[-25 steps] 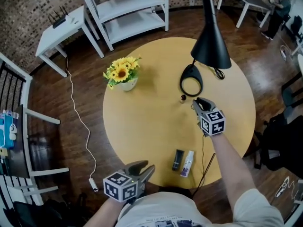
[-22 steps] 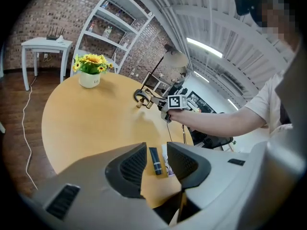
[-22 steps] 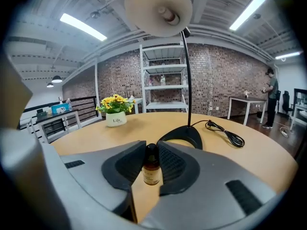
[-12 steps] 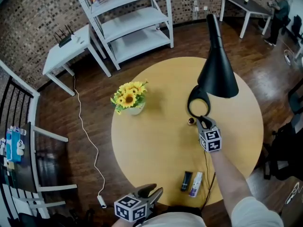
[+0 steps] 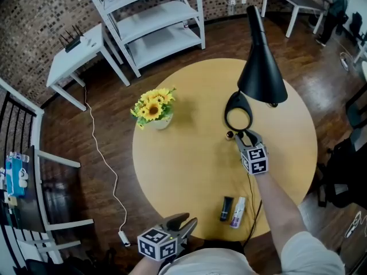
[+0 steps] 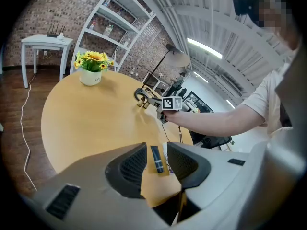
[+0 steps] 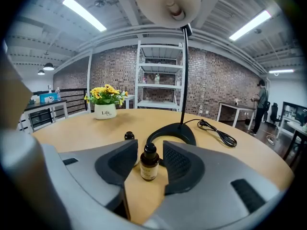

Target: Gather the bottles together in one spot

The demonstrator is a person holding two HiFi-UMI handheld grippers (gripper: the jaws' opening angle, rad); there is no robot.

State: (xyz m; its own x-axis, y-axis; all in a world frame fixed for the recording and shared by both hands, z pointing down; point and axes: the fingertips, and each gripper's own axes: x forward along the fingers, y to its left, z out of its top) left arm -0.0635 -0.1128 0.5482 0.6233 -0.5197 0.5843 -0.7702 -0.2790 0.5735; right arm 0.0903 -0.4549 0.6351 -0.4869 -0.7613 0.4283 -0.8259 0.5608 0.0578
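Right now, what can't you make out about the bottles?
Amber bottle: label print too small in the right gripper view; in the head view the right gripper, jaws just opening around it, covers it.
Second small bottle: body behind a jaw in the right gripper view; only its cap shows.
White bottle: mostly behind the left gripper's jaw in its view.

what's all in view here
table: 1, yellow wood, centre
desk lamp: 1, black, table's far right
sunflower pot: 1, yellow and white, table's far left
amber bottle: 1, brown, between right gripper's jaws
small bottle: 1, black cap, beside lamp base
black bottle: 1, black, table's near edge
white bottle: 1, white, beside black bottle
shelf unit: 1, white, beyond table
left gripper: 1, grey, near edge, open
right gripper: 1, grey, jaws just opening, apart around amber bottle
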